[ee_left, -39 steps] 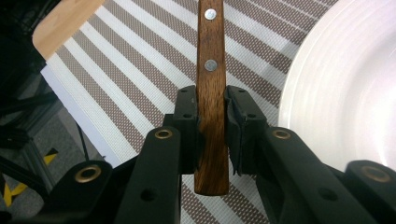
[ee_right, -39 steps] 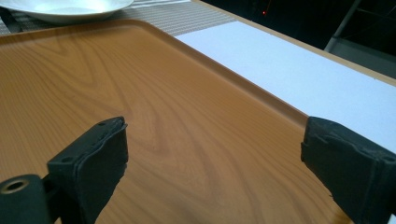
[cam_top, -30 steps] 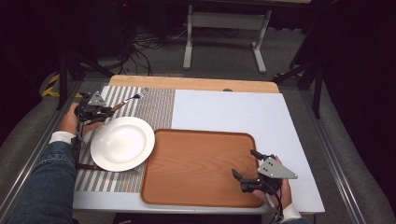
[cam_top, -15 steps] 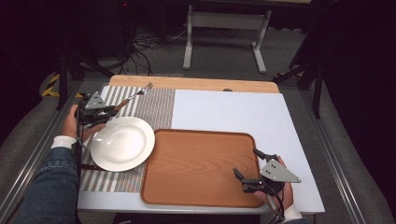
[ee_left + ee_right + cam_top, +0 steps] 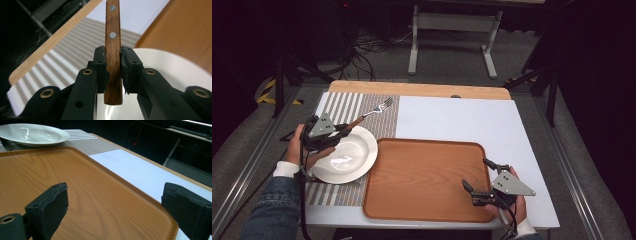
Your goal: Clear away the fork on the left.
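1. Left gripper (image 5: 343,131) – at the left of the high view, over the near-left rim of the white plate (image 5: 357,162). Its jaws are clamped on the wooden handle of a fork (image 5: 373,113); the left gripper view shows the pads pressed against both sides of the riveted handle (image 5: 113,62).
2. Fork position – the tines point toward the upper middle of the high view and hang over the striped placemat (image 5: 347,102), while the handle end sits above the plate.
3. Change since a second ago – the left gripper and fork have shifted from the upper-left corner of the placemat toward the lower right, arriving at the plate. The plate and the wooden tray (image 5: 427,175) have not moved.
4. Meaning – the fork appears to be in transit, lifted clear of the mat; set-down on or beside the plate, or on the tray, is probably the next stage.
5. Right gripper (image 5: 479,182) – at the lower right of the high view, jaws spread wide and empty over the tray's near-right corner.
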Demonstrator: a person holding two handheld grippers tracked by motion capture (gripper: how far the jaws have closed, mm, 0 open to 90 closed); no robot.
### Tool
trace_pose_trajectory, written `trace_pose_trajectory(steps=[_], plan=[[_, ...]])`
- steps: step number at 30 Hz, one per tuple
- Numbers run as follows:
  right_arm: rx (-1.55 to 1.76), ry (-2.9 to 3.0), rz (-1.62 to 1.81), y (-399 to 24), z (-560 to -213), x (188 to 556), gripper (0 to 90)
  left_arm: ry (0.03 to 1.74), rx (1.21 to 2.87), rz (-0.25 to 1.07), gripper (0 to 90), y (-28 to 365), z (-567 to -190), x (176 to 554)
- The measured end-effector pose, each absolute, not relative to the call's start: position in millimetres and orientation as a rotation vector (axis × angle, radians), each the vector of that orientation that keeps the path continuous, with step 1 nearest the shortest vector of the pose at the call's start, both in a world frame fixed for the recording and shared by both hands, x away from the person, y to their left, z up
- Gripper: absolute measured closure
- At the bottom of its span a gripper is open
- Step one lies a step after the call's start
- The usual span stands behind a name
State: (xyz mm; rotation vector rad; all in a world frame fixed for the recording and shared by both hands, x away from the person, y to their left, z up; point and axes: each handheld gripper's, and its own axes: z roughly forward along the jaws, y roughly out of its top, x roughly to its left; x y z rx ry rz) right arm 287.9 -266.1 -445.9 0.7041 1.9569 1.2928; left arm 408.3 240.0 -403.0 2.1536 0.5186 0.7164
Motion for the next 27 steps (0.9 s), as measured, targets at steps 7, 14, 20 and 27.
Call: trace_pose_trajectory(steps=[7,14,20,27], plan=[[0.694,1.967,1.276,-263.5,-447.0,287.8,8.0,0.431,2.157,0.697,75.8,220.5,-402.8,385.8],[0.690,1.970,1.259,-262.8,-447.7,287.4,7.8,0.348,2.169,0.651,75.8,197.7,-410.3,360.2],[0.677,1.982,1.238,-260.0,-448.9,287.8,7.8,0.241,2.237,0.607,75.8,176.4,-415.2,341.1],[0.684,1.978,1.237,-261.3,-449.1,288.3,7.9,0.209,2.313,0.542,75.8,159.7,-431.1,332.2]])
